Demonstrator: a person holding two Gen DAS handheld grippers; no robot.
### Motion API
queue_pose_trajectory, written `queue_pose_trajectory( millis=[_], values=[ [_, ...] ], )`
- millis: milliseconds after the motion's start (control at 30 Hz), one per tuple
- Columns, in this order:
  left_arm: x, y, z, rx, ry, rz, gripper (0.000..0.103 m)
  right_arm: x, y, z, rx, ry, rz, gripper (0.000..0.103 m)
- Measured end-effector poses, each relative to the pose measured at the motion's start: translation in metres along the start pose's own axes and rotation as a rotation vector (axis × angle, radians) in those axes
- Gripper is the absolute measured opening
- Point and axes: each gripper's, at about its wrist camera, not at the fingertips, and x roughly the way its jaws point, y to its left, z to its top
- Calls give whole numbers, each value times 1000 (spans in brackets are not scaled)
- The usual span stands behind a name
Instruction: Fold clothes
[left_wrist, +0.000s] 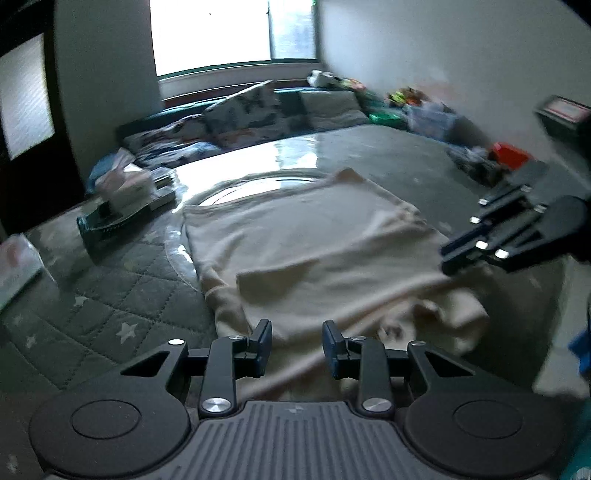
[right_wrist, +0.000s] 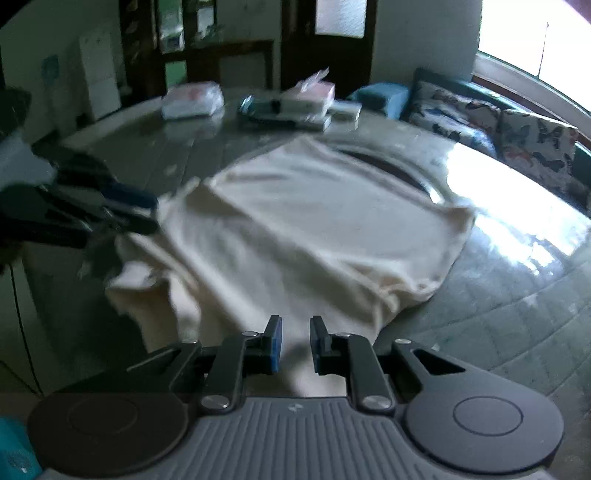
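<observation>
The left gripper (left_wrist: 296, 349) hangs with its jaws parted and nothing between them, just above the near edge of a cream garment (left_wrist: 314, 240) that spreads away from it across the table (left_wrist: 388, 155). In the left wrist view the cloth begins right under the fingertips and runs toward the middle of the table, with a folded flap lying on its near part and a rumpled bunch at its near right corner.

The right gripper (right_wrist: 294, 343) is likewise released, jaws apart and empty, poised over another edge of the same garment (right_wrist: 295, 221). Seen from the left, the right gripper (left_wrist: 476, 236) hovers at the garment's right edge; whether it touches the cloth cannot be told through the blur. From the right wrist view the left gripper (right_wrist: 122, 210) shows at the garment's left side, near a crumpled sleeve.

The garment lies mostly flat on a glossy round plate set into the table, over a quilted grey cover with stars (left_wrist: 122, 295). At the table's far left edge sit packets and boxes (right_wrist: 295, 107). Beyond the table stand patterned cushions (left_wrist: 251, 110) below a bright window (left_wrist: 221, 33).
</observation>
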Motion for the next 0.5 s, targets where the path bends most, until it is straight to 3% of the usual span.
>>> queue_pose_trajectory(
  millis=[100, 200, 367, 500],
  values=[
    [-12, -12, -10, 100, 7, -2, 40, 4, 5, -6, -16, 13, -1, 15],
    [-13, -23, -19, 180, 21, -2, 40, -4, 6, -5, -25, 6, 0, 15],
    [-2, -35, -26, 230, 29, -7, 40, -14, 8, -6, -43, 0, -7, 25],
    [3, -43, -26, 269, 21, -15, 40, -18, 6, -9, -44, 4, -21, 27]
  ],
)
